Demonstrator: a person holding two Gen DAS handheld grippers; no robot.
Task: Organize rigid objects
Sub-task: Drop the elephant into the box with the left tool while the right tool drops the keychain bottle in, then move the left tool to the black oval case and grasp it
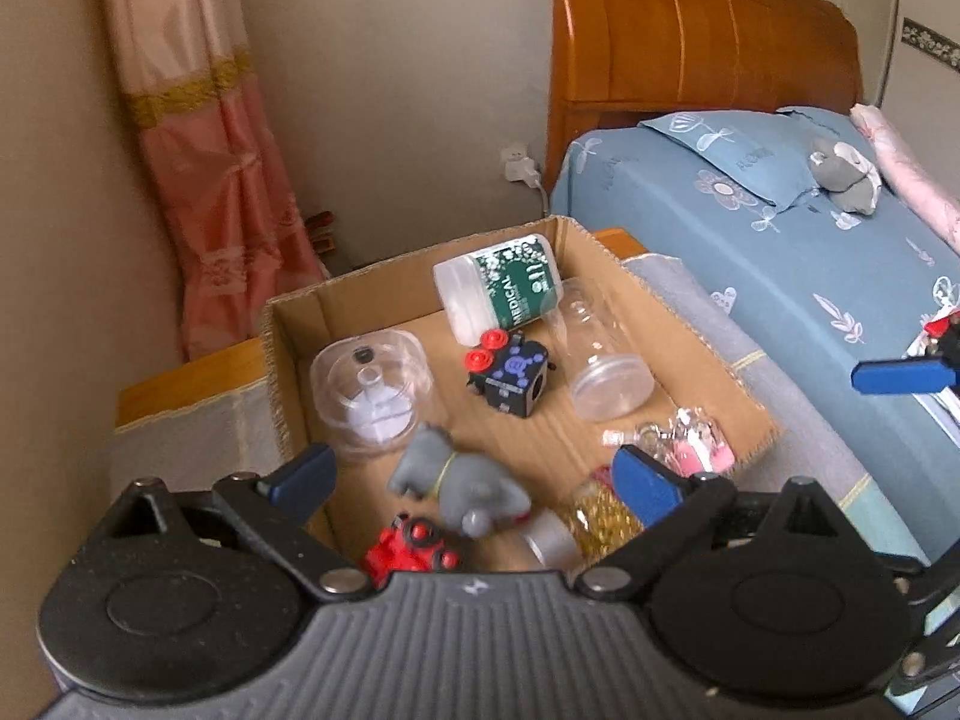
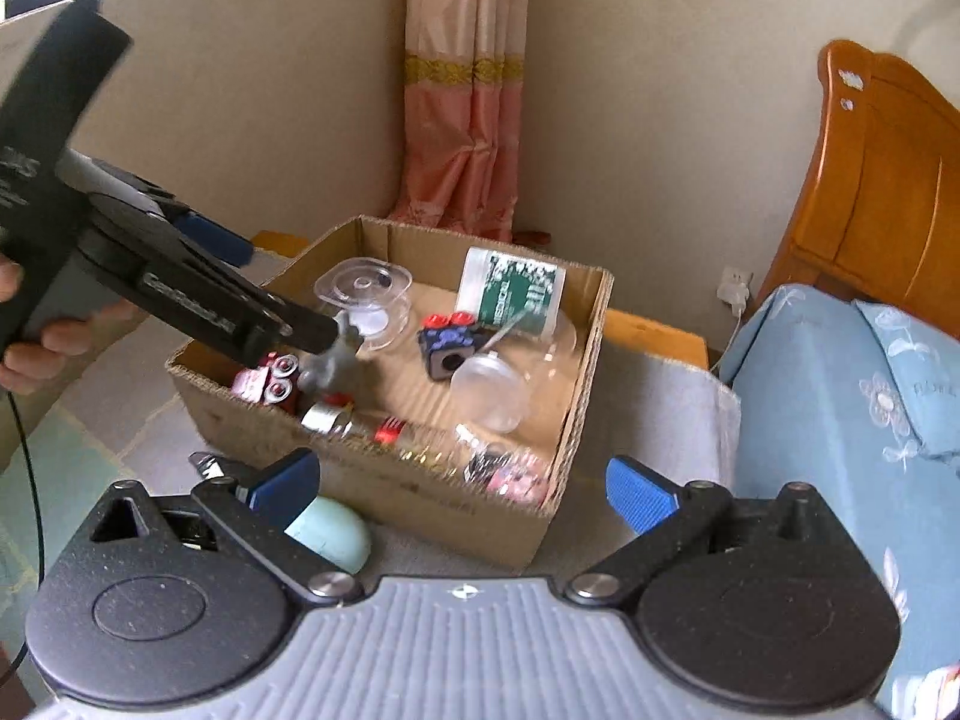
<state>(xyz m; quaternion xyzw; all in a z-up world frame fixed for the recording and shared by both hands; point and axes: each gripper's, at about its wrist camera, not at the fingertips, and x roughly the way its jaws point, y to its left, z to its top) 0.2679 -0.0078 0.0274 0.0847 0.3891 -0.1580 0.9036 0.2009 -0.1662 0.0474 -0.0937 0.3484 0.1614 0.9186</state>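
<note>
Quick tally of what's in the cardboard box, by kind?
Clear plastic containers: 2
Medical bottle: 1
Fidget cube: 1
Grey elephant toy: 1
Red toy: 1
Gold bead jar: 1
Pink keychain: 1
Total: 8

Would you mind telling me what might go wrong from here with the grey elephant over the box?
The left tongs are open above the grey elephant; it may tumble onto the red toy or the gold bead bottle instead of settling on bare cardboard box floor.

The green-labelled white bottle (image 1: 498, 294) reads "MEDICAL".
</note>
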